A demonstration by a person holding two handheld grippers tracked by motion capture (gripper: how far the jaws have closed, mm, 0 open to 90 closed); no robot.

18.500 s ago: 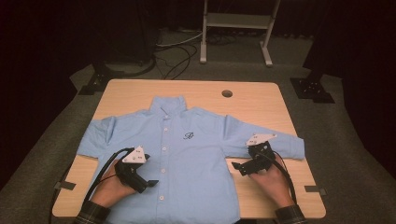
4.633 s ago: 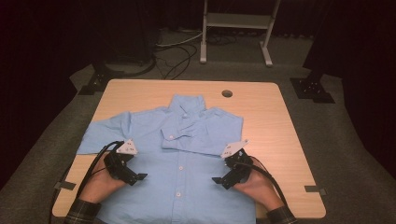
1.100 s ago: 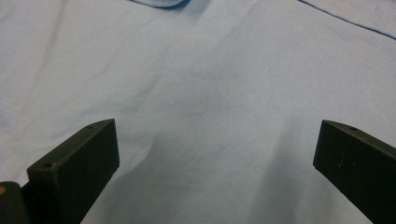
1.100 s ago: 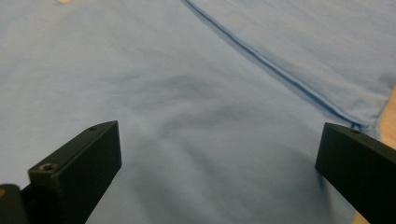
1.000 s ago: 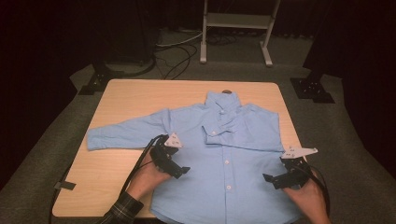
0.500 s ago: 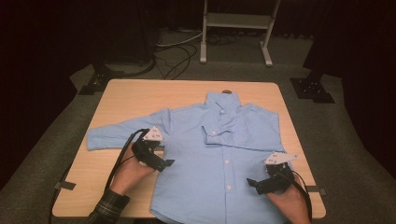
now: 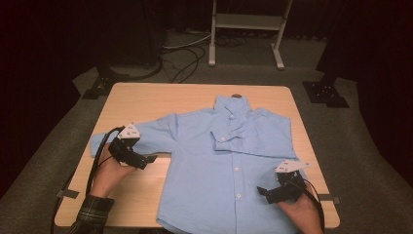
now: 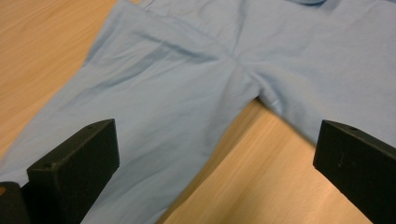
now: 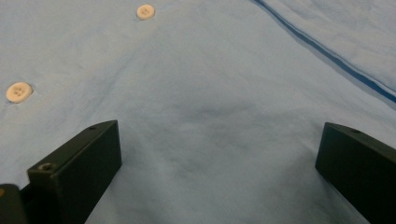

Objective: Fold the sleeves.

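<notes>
A light blue button shirt [image 7: 229,165] lies front-up on the wooden table [image 7: 146,102], collar at the far side. One sleeve [image 7: 253,134] is folded across the chest; the other sleeve [image 7: 146,134] stretches left. My left gripper [image 7: 144,159] hovers open at that sleeve's near edge by the armpit. In the left gripper view, the left gripper [image 8: 215,140] has its jaws wide apart over the sleeve [image 8: 140,107] and bare wood [image 8: 261,177]. My right gripper [image 7: 265,191] is open over the shirt's lower right front. The right gripper [image 9: 219,140] faces cloth and white buttons [image 9: 146,11].
A small round hole [image 7: 237,95] sits at the table's far edge behind the collar. A white metal stand [image 7: 246,22], cables [image 7: 182,56] and black stand feet [image 7: 325,92] are on the floor beyond. Bare wood lies left of and behind the shirt.
My left gripper has moved left, from the shirt body to the outstretched sleeve. My right gripper has drifted left and nearer over the lower front. The shirt has stayed still in the last second.
</notes>
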